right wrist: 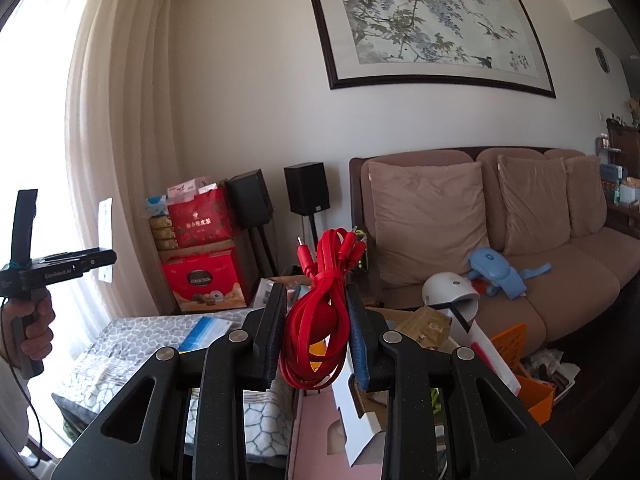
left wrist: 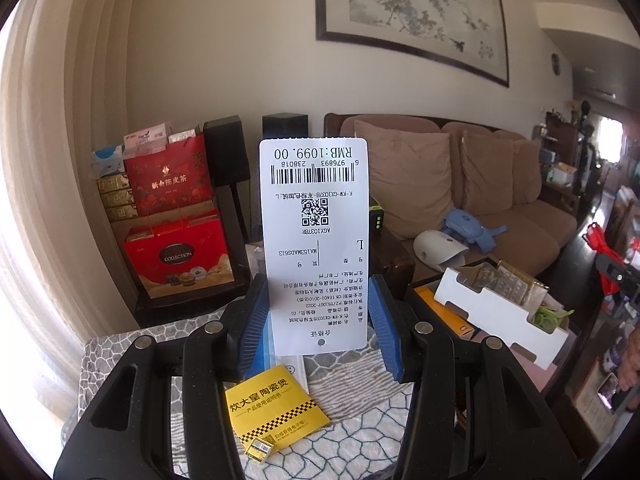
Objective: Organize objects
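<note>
Left tool [left wrist: 318, 316] pinching white price tag [left wrist: 316, 240] by edges, held upright above table [left wrist: 360, 400]. Right tool [right wrist: 316, 332] clamped on red cable bundle [right wrist: 320, 320]. Risk judged: stiff tag buckled or slipped under edge grip; loose cable loops snagged on white box [right wrist: 356, 428].

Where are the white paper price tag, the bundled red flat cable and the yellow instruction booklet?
White paper price tag [left wrist: 316, 236], left wrist view, centre of its printed face.
Bundled red flat cable [right wrist: 316, 320], right wrist view, middle coils.
Yellow instruction booklet [left wrist: 276, 408], left wrist view, cover centre.
</note>
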`<state>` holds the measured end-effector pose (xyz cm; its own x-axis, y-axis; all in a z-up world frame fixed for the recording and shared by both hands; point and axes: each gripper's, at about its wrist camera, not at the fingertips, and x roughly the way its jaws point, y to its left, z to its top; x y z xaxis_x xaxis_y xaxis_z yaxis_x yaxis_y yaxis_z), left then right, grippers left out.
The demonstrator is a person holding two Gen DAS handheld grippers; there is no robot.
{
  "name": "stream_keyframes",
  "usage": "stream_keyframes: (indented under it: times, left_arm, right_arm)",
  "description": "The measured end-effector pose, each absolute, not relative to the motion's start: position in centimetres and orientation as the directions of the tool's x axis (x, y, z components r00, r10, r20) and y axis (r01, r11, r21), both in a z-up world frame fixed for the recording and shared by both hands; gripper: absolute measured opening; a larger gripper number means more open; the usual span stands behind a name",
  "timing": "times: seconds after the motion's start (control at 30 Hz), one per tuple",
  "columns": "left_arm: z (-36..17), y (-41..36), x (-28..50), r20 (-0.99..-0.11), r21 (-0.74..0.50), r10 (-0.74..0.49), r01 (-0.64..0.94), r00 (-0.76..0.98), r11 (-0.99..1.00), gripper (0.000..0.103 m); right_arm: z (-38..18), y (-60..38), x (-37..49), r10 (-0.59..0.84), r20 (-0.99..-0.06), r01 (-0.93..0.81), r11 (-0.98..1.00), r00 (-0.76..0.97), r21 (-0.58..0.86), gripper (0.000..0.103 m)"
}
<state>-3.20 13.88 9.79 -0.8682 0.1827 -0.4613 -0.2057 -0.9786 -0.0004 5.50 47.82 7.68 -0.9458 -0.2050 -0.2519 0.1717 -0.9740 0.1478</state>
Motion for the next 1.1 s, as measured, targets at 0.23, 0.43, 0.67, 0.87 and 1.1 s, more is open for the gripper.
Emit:
stream_keyframes:
  times: [0.23,0.43,0.67,0.87,1.1]
  left_arm:
    - [10.3,14.4,-3.2,-0.452,-0.006,0.192,-0.212,-0.871,-0.977,0.047]
    - [10.3,15.0,-3.4,-0.453,-0.006,0.201,-0.222,-0.868,-0.975,0.047]
    - [10.1,16.0,-3.7,-0.459,-0.022,0.224,-0.241,-0.86,-0.97,0.047]
    - [10.4,16.6,-3.7,-0.451,-0.024,0.236,-0.252,-0.861,-0.967,0.047]
    - [10.2,17.4,-3.9,-0.455,-0.023,0.246,-0.265,-0.856,-0.964,0.047]
  right_arm:
    - [7.8,48.4,5.7,-0.193,-0.247,0.159,-0.976,-0.95,0.151,0.028]
    - [8.0,48.7,5.8,-0.185,-0.244,0.15,-0.977,-0.952,0.153,0.028]
    - [8.0,48.8,6.0,-0.179,-0.247,0.145,-0.978,-0.952,0.151,0.028]
    - [8.0,48.8,5.9,-0.172,-0.249,0.137,-0.979,-0.953,0.152,0.028]
    - [8.0,48.8,6.2,-0.169,-0.249,0.134,-0.979,-0.954,0.15,0.028]
